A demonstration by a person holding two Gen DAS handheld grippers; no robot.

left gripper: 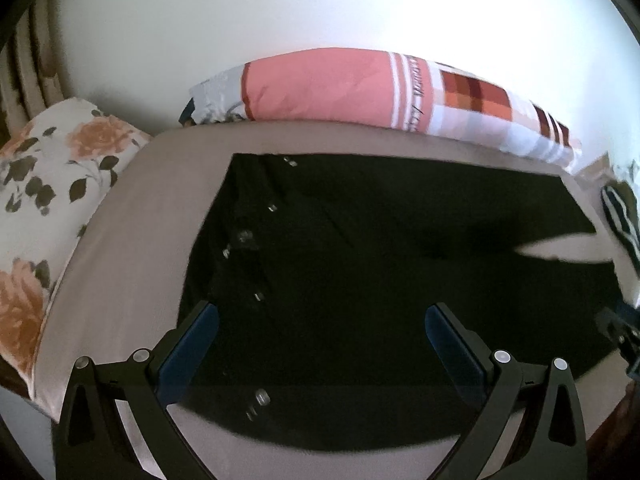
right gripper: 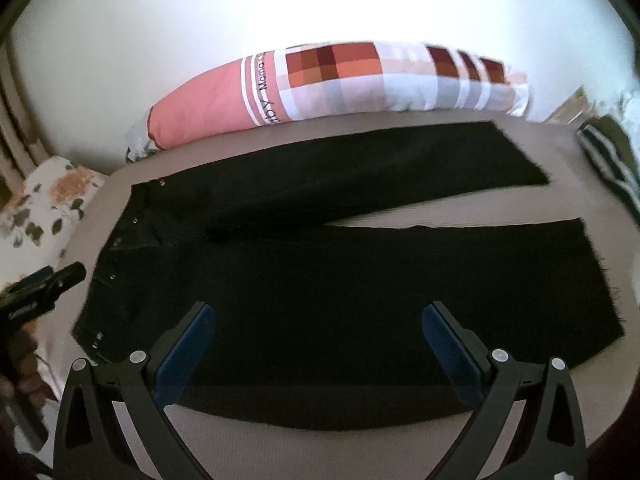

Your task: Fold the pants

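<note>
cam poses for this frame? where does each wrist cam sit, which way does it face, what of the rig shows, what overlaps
Left wrist: on the left gripper, above the waistband end of the black pants, facing across the bed toward the long pillow; own open fingers frame the view, right gripper at the right edge.
Right wrist: on the right gripper, above the near leg, facing the same way; own open fingers show, left gripper at the left edge.
Shared: pants, long pillow, floral pillow, white wall.

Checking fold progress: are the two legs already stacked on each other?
No, the pants lie flat with both legs spread apart, bed showing between them.
</note>
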